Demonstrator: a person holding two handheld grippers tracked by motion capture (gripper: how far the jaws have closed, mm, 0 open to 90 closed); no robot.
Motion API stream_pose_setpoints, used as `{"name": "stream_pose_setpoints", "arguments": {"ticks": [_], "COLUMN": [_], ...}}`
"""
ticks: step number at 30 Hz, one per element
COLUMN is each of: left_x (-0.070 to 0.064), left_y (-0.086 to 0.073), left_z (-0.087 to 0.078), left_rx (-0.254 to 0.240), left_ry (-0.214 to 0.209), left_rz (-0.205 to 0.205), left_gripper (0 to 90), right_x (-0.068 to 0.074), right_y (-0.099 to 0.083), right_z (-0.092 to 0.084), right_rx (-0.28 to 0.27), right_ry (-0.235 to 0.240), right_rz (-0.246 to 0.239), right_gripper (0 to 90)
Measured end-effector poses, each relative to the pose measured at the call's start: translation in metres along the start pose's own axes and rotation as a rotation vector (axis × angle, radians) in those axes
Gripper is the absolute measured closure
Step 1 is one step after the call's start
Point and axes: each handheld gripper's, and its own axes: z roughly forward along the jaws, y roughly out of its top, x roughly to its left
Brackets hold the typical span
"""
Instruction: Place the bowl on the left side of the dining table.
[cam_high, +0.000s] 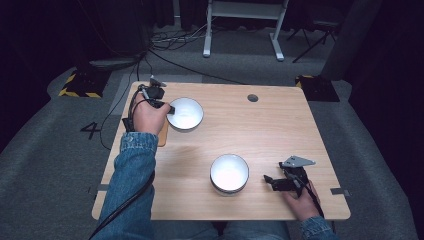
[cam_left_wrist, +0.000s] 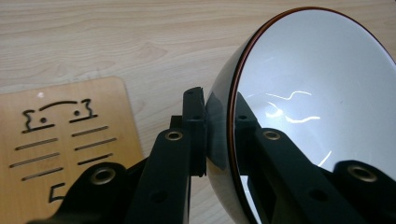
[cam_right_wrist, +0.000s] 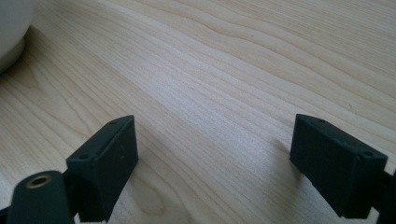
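On the far left part of the wooden table (cam_high: 280, 125), a white bowl (cam_high: 185, 113) was seen, glossy inside, with a thin dark rim and a grey outer wall. A second white bowl (cam_high: 229, 173) stood near the front edge, well apart from the first one. Beside the first bowl, at the left edge of the table, a thin wooden board (cam_left_wrist: 60, 140) was lying flat; in the left gripper view, cut slots and small marks were visible on it.

The left gripper (cam_high: 167, 107) was clamped on the rim of the first bowl: in the left gripper view one jaw was pressed on the grey outer wall and the other jaw was placed inside, against the white surface. The right gripper (cam_high: 270, 181) was held low over the table just to the right of the second bowl, its jaws wide apart with only bare wood between them. In the right gripper view, a small part of that bowl was cut off at the upper left corner.

From the high view, most of the wooden board was hidden under the left hand (cam_high: 147, 117) and its denim sleeve (cam_high: 131, 175).
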Motion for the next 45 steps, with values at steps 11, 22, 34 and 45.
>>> {"name": "stream_pose_setpoints", "arguments": {"ticks": [11,22,34,45], "left_x": [0.033,0.056,0.083,0.106], "left_y": [0.003,-0.001,-0.004,-0.007], "left_z": [0.000,0.005,0.007,0.014], "left_rx": [-0.023,0.007,0.010,0.032], "left_ry": [0.039,0.076,0.063,0.110], "left_rz": [-0.074,-0.122,-0.207,-0.245], "left_gripper": [81.6,81.6,81.7,81.8], "right_x": [0.000,0.000,0.000,0.000], "right_y": [0.000,0.000,0.000,0.000], "right_z": [0.000,0.000,0.000,0.000], "right_rx": [-0.001,-0.001,-0.002,-0.002], "right_ry": [0.002,0.001,0.000,-0.001], "right_rz": [0.002,0.003,0.006,0.007], "right_gripper": [14.9,14.9,14.8,14.8]}}
